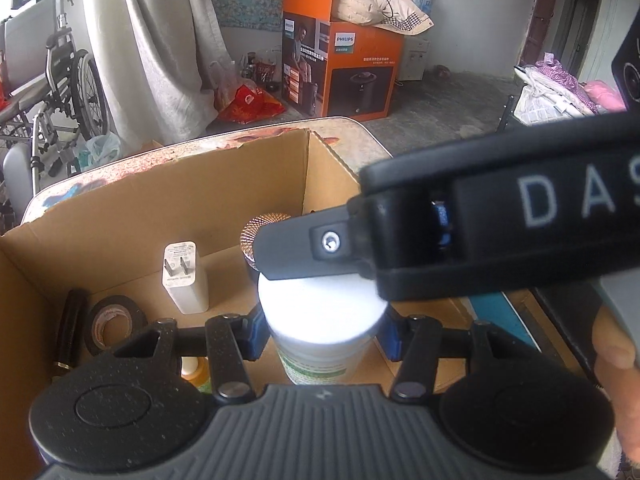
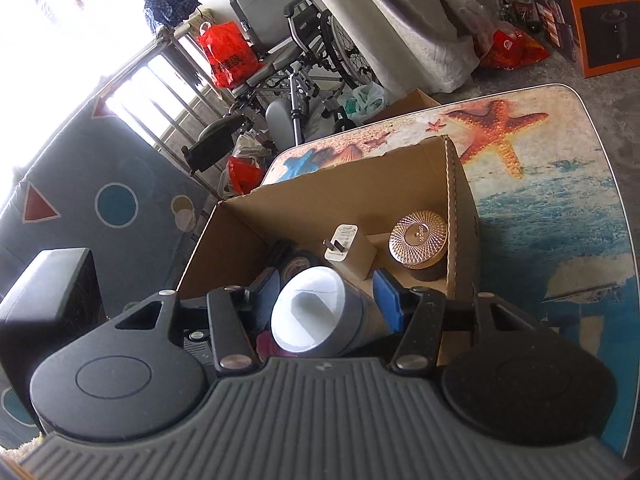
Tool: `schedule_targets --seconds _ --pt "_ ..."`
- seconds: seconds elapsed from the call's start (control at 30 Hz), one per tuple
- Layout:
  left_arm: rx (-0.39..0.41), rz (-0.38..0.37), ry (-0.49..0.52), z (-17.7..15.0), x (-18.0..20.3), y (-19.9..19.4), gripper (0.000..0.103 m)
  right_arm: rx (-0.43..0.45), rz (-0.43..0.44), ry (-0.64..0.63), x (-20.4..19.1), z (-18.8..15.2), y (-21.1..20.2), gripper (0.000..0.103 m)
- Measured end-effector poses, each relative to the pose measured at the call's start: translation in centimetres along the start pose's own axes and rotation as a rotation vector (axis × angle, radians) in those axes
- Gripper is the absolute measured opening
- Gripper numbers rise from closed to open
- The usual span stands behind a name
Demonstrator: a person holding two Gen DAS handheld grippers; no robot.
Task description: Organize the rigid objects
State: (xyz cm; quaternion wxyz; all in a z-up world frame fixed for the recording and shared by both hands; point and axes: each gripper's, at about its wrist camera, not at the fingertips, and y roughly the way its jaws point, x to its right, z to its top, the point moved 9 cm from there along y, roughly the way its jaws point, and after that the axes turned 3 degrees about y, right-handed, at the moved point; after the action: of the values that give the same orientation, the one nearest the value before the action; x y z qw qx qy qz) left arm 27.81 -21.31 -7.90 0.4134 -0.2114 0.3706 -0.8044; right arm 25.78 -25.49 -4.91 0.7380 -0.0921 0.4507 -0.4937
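Note:
My left gripper (image 1: pixel 323 334) is shut on a white-lidded bottle (image 1: pixel 320 308) with a green label and holds it over the open cardboard box (image 1: pixel 160 200). The right gripper's finger (image 1: pixel 296 252) reaches in from the right across the lid's far edge. In the right wrist view my right gripper (image 2: pixel 326 300) has its blue pads against a white-topped cylinder (image 2: pixel 308 312) with a grey-looking body. I cannot tell whether it is the same bottle. Inside the box (image 2: pixel 340 200) are a white charger (image 1: pixel 185 276), a black tape roll (image 1: pixel 110 322) and a copper-lidded jar (image 2: pixel 418 238).
The box stands on a table with a starfish print (image 2: pixel 540 200). A black cylinder (image 1: pixel 72 328) and a small yellow bottle (image 1: pixel 196 372) also lie in it. A person's thumb (image 1: pixel 612 356) shows at the right. A wheelchair (image 1: pixel 60 80) and an orange carton (image 1: pixel 344 72) stand on the floor beyond.

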Motion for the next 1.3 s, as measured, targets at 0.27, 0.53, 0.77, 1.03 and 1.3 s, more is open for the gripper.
schedule_targets --seconds 0.27,0.53,0.77,1.03,1.3 --pt "0.005 -0.003 -0.003 -0.1 0.1 1.5 0.062 0.002 -0.007 0.0 1.4 -0.2 0.8 0.052" --pt "0.093 0.008 0.012 0.5 0.9 -1.2 0.094 0.123 0.017 0.036 1.6 0.0 -3.0 0.053" --pt "0.233 -0.06 -0.044 0.4 1.8 -7.2 0.102 0.304 0.043 0.029 -0.6 -0.8 -9.4 0.072" --pt "0.296 -0.026 -0.023 -1.5 2.1 -14.0 0.103 0.422 0.074 -0.007 -4.3 -4.0 -15.4 0.087" --pt "0.282 0.253 -0.024 -3.5 0.3 -17.5 0.103 0.437 0.018 -0.031 -6.3 -7.7 -16.2 0.1"
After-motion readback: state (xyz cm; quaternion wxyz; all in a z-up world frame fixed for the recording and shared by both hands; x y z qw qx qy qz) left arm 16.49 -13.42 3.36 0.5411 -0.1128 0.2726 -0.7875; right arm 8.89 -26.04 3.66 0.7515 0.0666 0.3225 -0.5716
